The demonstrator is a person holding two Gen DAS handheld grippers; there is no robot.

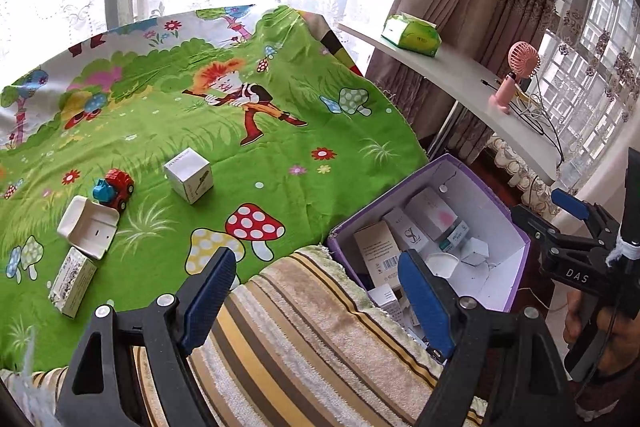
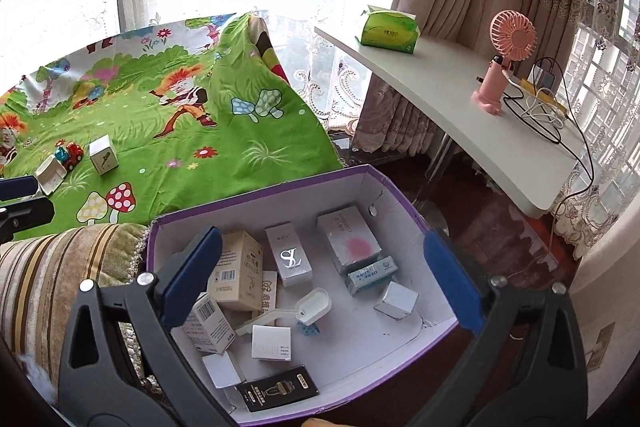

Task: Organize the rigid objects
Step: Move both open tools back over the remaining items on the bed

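L wrist: your left gripper (image 1: 316, 297) fingers wide apart, nothing held, over striped cushion (image 1: 304, 327). White cube box (image 1: 188, 175), toy truck (image 1: 114, 189) far left on green sheet (image 1: 280, 163).
R wrist: your right gripper (image 2: 320, 275) fingers spread, empty, above purple box (image 2: 264, 187) w/ cartons.

Purple box (image 2: 280, 187), white inside, open, holding many small cartons, jumbled. On the green cloth (image 1: 280, 163): white cube carton (image 1: 188, 175), toy truck (image 1: 114, 189), white tray (image 1: 88, 227), long carton (image 1: 72, 281) lying flat.

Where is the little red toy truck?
In the left wrist view, the toy truck sits on the green cloth, left side, touching the white tray, beside the white cube box.
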